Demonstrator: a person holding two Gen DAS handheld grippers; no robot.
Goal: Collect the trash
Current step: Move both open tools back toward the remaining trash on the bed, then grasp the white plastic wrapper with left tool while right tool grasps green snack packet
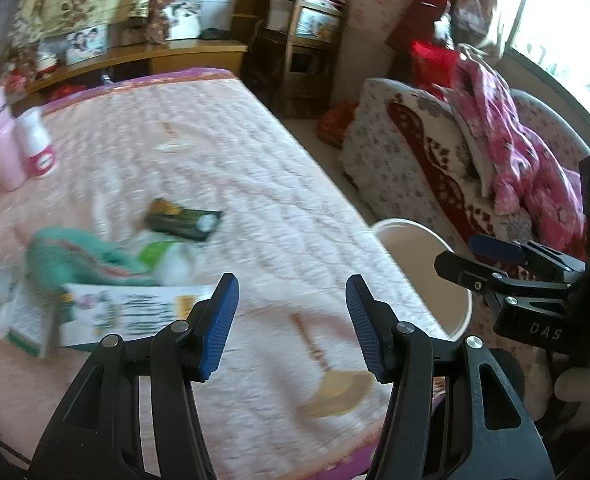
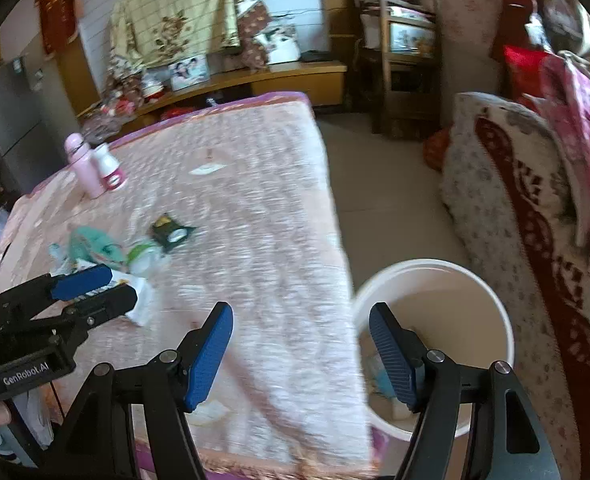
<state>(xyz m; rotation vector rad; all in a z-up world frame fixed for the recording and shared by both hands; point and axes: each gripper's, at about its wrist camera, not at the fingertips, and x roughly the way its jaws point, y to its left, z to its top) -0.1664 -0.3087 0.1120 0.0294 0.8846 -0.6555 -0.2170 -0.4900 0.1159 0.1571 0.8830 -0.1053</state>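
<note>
Trash pile (image 1: 95, 280) sits on the bed (image 1: 255, 168), ahead and left of both tools; white bucket (image 2: 435, 344) stands on the floor just beside the bed's right edge, some scraps visible at its bottom.

Left tool (image 1: 291, 320): jaws apart, nothing between them, bare quilt in the gap. Right tool (image 2: 301, 356): jaws apart too, nothing held, straddling the bed edge with its right finger over the bucket mouth.

Key relation: pile lies left of the left tool, which is clearly nearer; in the right wrist view the left tool's tips hang near the white printed box (image 1: 131, 312) at the pile's near edge. That box runs long side left-right across the left view. Green cloth-like bag (image 1: 75, 260) and dark snack wrapper (image 1: 183, 222) lie beyond it.

My read: left tool picks, then carries right across the bed to the bucket.

Frames are motion-blurred, so small scraps are hard to call.
</note>
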